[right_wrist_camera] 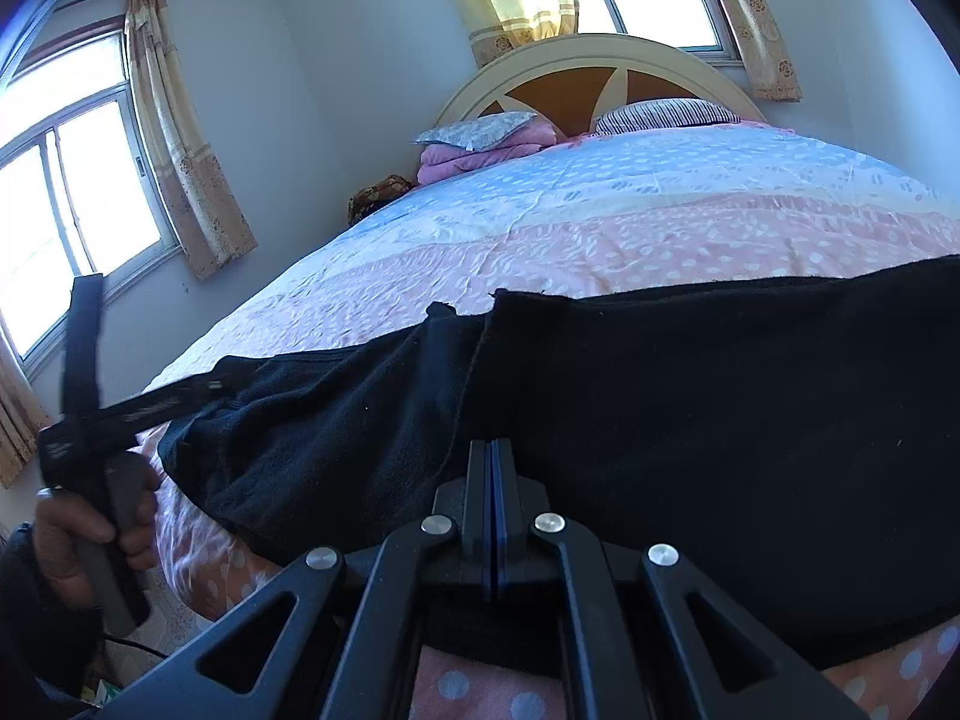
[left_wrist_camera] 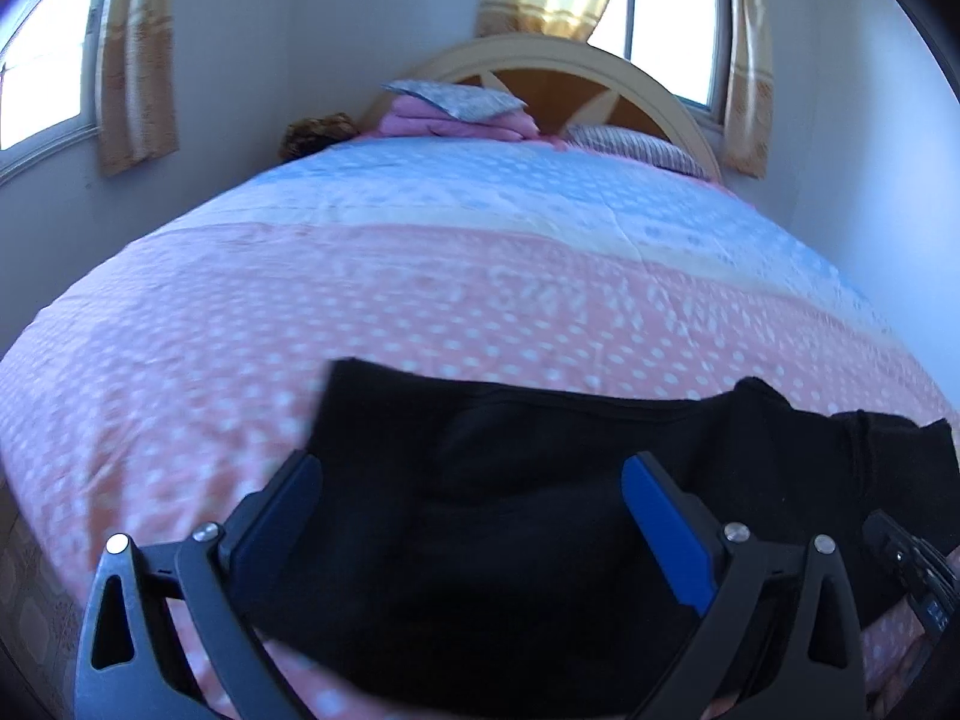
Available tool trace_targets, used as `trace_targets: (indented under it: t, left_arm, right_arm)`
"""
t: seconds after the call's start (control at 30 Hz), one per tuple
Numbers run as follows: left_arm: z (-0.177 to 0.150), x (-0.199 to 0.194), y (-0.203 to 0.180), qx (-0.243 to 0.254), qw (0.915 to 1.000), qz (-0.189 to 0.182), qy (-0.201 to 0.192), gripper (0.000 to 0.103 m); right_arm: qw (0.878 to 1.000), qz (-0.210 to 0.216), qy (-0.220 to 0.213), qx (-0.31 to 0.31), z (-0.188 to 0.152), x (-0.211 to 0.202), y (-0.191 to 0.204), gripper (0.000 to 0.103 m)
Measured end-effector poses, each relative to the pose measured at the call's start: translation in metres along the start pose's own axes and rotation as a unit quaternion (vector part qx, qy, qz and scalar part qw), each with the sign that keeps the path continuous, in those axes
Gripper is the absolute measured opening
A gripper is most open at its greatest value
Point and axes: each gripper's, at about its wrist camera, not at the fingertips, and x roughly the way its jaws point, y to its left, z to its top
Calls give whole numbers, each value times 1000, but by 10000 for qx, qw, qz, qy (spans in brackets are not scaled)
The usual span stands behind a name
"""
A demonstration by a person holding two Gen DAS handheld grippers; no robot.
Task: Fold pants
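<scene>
**Black pants on the bed, right tongs pressed together at the near edge**

While the black pants (left_wrist_camera: 510, 510) lie across the near part of the bed (left_wrist_camera: 420, 300), on its pink dotted cover, the left tongs (left_wrist_camera: 474, 498) hang just above them with both blue-faced fingers (left_wrist_camera: 666, 534) spread wide, dark cloth showing between them and nothing gripped. That view is somewhat blurred. From the right wrist camera the pants (right_wrist_camera: 690, 420) spread wide over the bed (right_wrist_camera: 600, 228), one layer lying over another with a seam running down towards the camera. The right tongs (right_wrist_camera: 492, 468) are pressed together, their fingers meeting in a thin line at the near edge of the cloth; whether any fabric is pinched between them cannot be told. At the left of that view a hand (right_wrist_camera: 90, 534) grips the handle of the other tool, beside the hanging end of the pants.

Further up the bed the cover turns pale blue. By the arched headboard (right_wrist_camera: 588, 69) sit a folded pink blanket (right_wrist_camera: 480, 153) with a grey patterned pillow (right_wrist_camera: 477, 129) on top, and a striped pillow (right_wrist_camera: 666, 114) beside them. Curtained windows (right_wrist_camera: 66, 204) let in bright daylight.
</scene>
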Motion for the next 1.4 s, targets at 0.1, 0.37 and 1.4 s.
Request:
trace_targets:
  t: [0.1,0.37,1.4]
  left_arm:
    - [-8,-19,27,-314,9995,95,25,103]
    - [-26,-9,73,-1419,9898,105,-43,103]
    - [-32,17,68,-1703,9835,-582,152,41]
  right_arm:
    - [9999,65,-19,83,0,2,-3,1]
    - [9998,102,-6,142,1,3,-6,1]
    - [9249,546,-1279,3540,17,-154,-177,53]
